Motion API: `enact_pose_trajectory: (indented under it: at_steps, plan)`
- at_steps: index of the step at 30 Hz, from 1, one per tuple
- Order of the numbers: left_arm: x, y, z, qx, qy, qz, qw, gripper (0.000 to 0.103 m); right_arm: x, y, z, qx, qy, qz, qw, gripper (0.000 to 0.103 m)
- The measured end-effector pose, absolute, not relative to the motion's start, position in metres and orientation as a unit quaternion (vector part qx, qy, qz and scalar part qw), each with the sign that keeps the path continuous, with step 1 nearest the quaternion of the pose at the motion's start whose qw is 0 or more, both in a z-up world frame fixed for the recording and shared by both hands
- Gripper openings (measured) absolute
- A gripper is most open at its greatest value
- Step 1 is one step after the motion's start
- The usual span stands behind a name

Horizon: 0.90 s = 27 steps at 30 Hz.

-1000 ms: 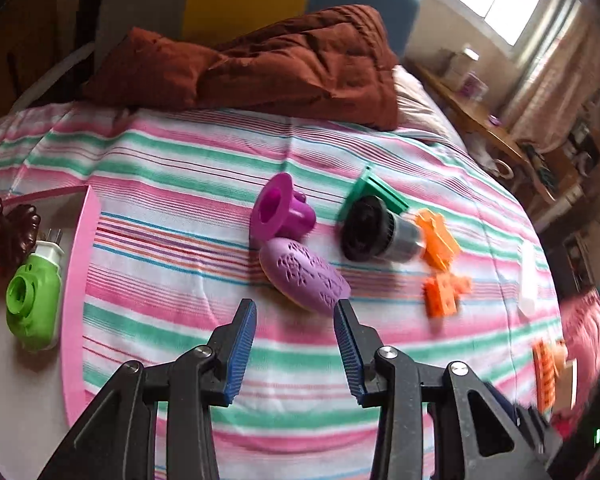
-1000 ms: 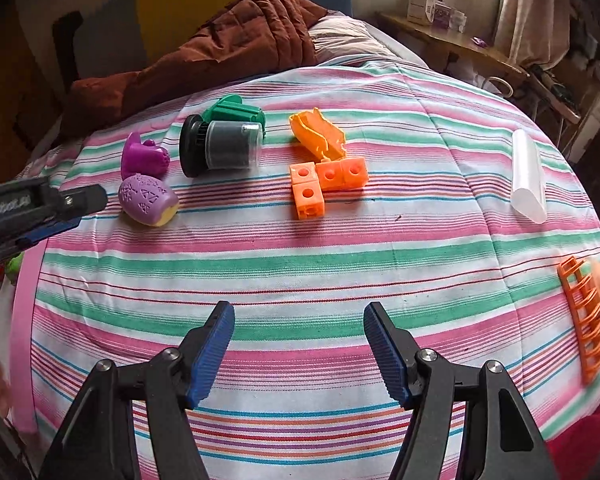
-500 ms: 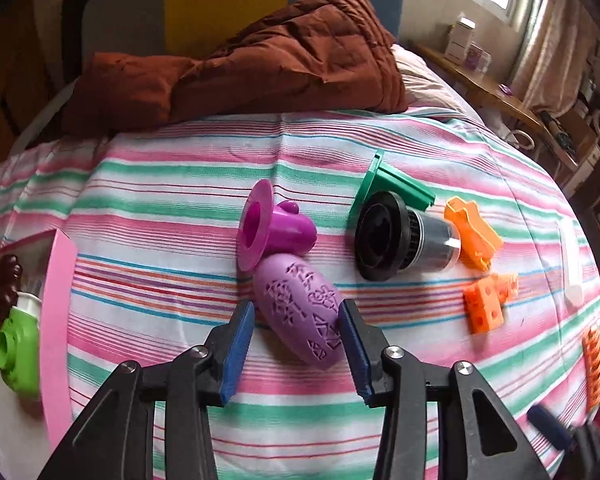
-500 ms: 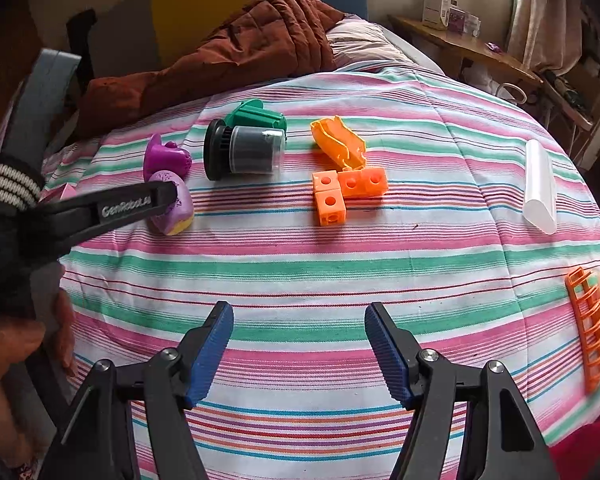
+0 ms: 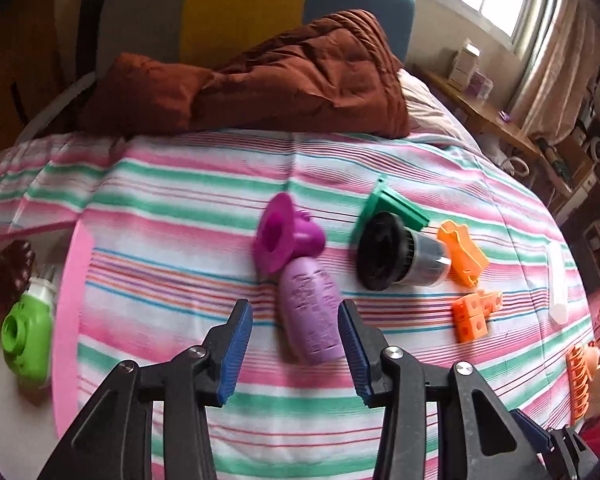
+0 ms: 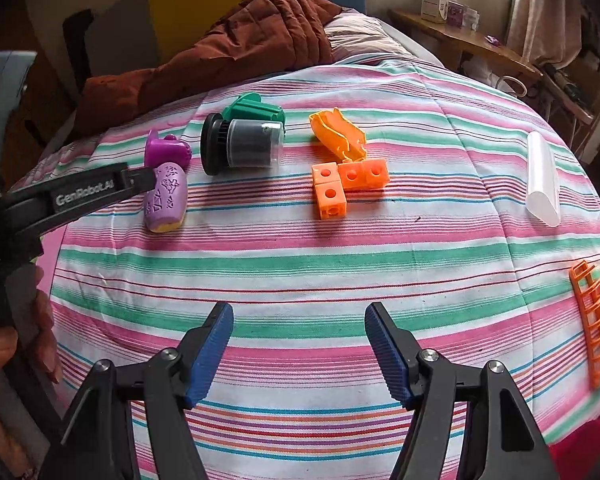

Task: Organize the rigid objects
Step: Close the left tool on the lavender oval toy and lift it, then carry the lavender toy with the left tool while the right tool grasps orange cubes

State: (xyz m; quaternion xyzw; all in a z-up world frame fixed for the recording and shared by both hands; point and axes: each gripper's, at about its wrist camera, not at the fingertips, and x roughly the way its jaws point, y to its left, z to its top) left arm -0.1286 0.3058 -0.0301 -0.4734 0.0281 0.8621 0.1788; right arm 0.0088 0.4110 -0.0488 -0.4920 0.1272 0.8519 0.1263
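Note:
A lilac oval block with stamped shapes (image 5: 311,314) lies on the striped bedspread. My left gripper (image 5: 296,346) is open with its fingers on either side of the block's near end, not closed on it. The block also shows in the right wrist view (image 6: 165,197) with the left gripper's finger (image 6: 100,188) beside it. A magenta funnel-shaped toy (image 5: 281,236) touches the block's far end. My right gripper (image 6: 300,354) is open and empty over bare bedspread near the front.
A black-and-clear cylinder (image 6: 240,145) lies against a green piece (image 6: 256,109). An orange shell (image 6: 340,133), orange cubes (image 6: 346,185), a clear tube (image 6: 543,183) and an orange rack (image 6: 596,322) lie right. A pink tray (image 5: 66,320) at left holds a green toy camera (image 5: 25,332). A brown duvet (image 5: 268,84) lies behind.
My left gripper has moved forward and now straddles the lilac block, which has turned to lie lengthwise between the fingers. My right gripper has barely moved.

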Motion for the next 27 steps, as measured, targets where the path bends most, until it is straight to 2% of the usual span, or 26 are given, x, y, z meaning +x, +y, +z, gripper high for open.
enact_pose_trajectory:
  at_steps: [5,7,12,14,16,22,27]
  plan:
    - [-0.134,0.340,-0.046,-0.458,0.125,0.864,0.171,0.047,0.009,0.416,-0.049,-0.492,0.133,0.851,0.130,0.069]
    - [-0.132,0.336,-0.053,-0.448,0.133,0.865,0.184,0.046,0.009,0.419,-0.048,-0.491,0.139,0.850,0.131,0.069]
    - [-0.124,0.309,-0.062,-0.425,0.117,0.876,0.197,0.039,0.009,0.421,-0.049,-0.492,0.147,0.848,0.129,0.069]
    - [-0.120,0.299,-0.066,-0.423,0.109,0.876,0.204,0.032,0.009,0.419,-0.050,-0.494,0.146,0.847,0.129,0.069]
    - [-0.115,0.287,-0.068,-0.428,0.085,0.875,0.210,0.029,0.010,0.420,-0.051,-0.494,0.149,0.847,0.130,0.069]
    - [-0.111,0.256,-0.067,-0.428,0.014,0.880,0.206,0.029,0.017,0.436,-0.044,-0.468,0.175,0.853,0.150,0.069]
    - [-0.106,0.250,-0.068,-0.421,0.010,0.883,0.210,0.029,0.024,0.455,-0.038,-0.432,0.211,0.860,0.170,0.069]
